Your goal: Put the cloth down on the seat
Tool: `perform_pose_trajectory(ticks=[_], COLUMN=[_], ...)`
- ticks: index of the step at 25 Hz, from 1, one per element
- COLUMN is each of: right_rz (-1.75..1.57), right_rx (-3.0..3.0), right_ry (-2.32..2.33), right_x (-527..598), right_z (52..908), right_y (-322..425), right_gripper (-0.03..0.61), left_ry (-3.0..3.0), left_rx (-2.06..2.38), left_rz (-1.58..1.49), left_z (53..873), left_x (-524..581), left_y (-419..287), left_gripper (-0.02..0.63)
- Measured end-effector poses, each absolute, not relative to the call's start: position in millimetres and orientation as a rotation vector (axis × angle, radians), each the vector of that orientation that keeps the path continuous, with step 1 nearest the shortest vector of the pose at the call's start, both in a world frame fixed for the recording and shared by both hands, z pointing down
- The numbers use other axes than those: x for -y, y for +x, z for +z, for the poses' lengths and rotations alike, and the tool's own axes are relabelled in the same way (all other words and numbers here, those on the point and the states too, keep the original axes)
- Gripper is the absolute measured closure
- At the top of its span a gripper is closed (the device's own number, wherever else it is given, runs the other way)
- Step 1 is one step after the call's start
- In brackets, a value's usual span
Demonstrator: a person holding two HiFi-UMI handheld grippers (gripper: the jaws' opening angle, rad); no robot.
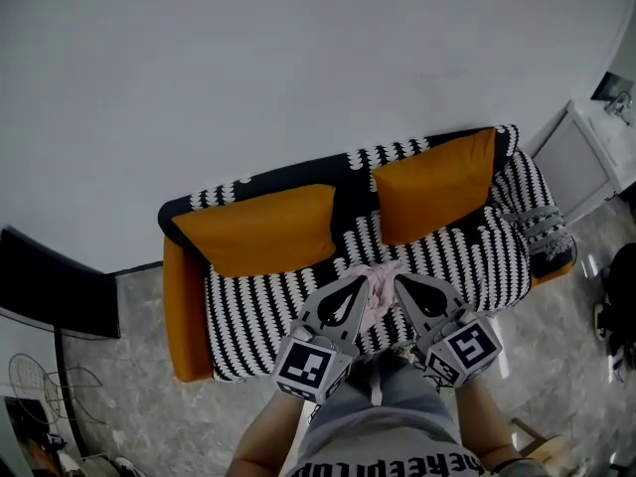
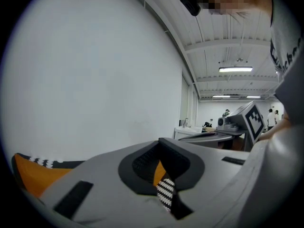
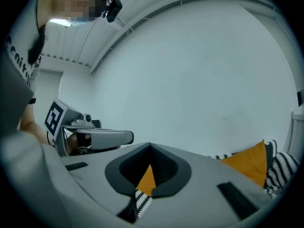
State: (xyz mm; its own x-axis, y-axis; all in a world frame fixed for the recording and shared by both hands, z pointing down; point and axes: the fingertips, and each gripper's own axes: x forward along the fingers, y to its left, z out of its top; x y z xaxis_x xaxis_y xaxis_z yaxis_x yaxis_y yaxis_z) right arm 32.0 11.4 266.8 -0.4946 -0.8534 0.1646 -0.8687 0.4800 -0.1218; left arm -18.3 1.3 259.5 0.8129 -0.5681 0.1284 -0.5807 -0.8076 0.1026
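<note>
**Though both jaws are closed, the cloth sits between them**

Because each gripper view looks along its own jaws, their state reads plainly there. The left gripper (image 2: 160,141) has its jaws pressed together at the tips, and so does the right gripper (image 3: 150,147). Only orange cushion and striped cover show through the hollows behind the tips; nothing pink is in either.

In the head view the two tips converge on the pink cloth (image 1: 375,288). It is bunched towards the front of the striped seat (image 1: 260,311), about midway along the sofa. One gripper to each side of the cloth suits a two-handed lay-down, and the spot looks like a fair resting place.

Hard to settle is whether the tips pinch an edge of the cloth or merely flank it, since the jaws cover its sides from above. Whether it rests fully on the seat or partly hangs is also unclear. The person's torso cuts off the seat's front edge.
</note>
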Motion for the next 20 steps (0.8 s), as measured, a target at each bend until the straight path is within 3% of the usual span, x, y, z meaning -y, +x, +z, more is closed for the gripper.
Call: perform_pose_trajectory(ticks=[20], right_rz=[0.273], right_rx=[2.690], right_ry=[1.508], right_x=[-16], right_z=[255], right_y=[27], right_gripper=[0.571], left_ry=[2.858], left_rx=[0.952], left_rz=[0.141], left_z=[256], left_x=[-4], left_y=[-17], left_gripper=[0.586])
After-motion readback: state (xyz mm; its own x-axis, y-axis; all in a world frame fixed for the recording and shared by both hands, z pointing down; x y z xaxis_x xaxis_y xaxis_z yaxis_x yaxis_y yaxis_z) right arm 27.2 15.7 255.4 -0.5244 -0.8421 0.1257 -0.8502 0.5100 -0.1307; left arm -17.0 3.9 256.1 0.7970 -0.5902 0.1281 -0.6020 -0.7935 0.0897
